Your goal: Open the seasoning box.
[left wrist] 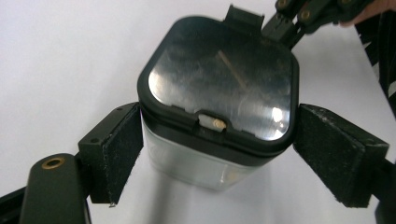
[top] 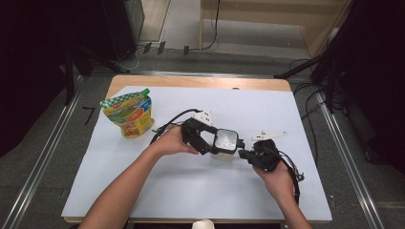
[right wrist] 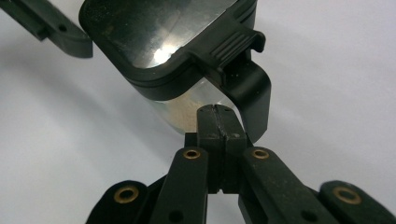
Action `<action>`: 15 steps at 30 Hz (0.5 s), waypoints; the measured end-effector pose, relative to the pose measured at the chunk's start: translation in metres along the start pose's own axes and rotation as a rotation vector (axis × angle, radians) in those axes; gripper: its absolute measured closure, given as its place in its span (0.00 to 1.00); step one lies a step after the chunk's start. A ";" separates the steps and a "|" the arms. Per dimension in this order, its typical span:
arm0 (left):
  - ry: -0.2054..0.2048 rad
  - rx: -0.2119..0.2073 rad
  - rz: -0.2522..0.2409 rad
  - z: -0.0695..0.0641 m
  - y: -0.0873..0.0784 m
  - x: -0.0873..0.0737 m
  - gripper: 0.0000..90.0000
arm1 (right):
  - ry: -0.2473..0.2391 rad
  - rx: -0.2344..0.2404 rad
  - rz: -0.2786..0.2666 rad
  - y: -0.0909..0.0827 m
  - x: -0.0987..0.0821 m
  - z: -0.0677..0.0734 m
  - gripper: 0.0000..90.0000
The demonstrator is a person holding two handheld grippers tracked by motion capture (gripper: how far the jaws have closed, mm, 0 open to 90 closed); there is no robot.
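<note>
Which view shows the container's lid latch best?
Right gripper view: the latch sits close up, ribbed tab and hooked clasp clear, just above the shut right gripper. Left gripper view shows it at the lid's far edge. High view shows the container small, latch indistinct.

Cut off at the bottom edge of the high view: a white cup (top: 204, 224). Print on the yellow pouch (top: 129, 114) too small to read.

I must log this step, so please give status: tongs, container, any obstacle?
Left tongs open around container, pads apart from it. Right tongs shut at its latch. Pouch well aside.
</note>
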State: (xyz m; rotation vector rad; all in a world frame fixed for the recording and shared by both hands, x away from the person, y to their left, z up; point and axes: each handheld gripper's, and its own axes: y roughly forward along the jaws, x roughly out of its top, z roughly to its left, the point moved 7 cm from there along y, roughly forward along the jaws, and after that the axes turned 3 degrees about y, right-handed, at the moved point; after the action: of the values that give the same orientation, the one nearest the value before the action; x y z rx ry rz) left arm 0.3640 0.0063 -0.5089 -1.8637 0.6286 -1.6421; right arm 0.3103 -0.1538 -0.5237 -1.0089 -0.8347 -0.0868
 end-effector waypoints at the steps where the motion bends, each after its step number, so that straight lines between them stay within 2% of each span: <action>1: 0.005 0.005 0.016 0.000 0.002 -0.002 0.20 | 0.003 0.002 0.001 0.000 0.000 0.000 1.00; 6: -0.013 -0.003 0.016 0.000 0.002 0.000 0.20 | 0.004 0.003 0.000 0.001 0.000 -0.001 1.00; 11: -0.021 -0.011 -0.027 -0.001 -0.006 0.009 0.22 | 0.002 0.006 -0.003 0.003 0.001 0.000 1.00; 13: -0.027 -0.002 -0.040 -0.001 -0.010 0.014 0.25 | 0.000 0.002 -0.003 0.004 0.002 0.001 1.00; 15: -0.036 -0.001 -0.030 0.000 -0.010 0.014 0.25 | -0.001 0.004 -0.007 0.005 0.003 0.002 1.00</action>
State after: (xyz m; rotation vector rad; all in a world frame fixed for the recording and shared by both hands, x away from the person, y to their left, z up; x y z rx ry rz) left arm 0.3657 0.0045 -0.4917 -1.9077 0.5896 -1.6242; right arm 0.3128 -0.1487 -0.5247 -1.0023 -0.8392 -0.0908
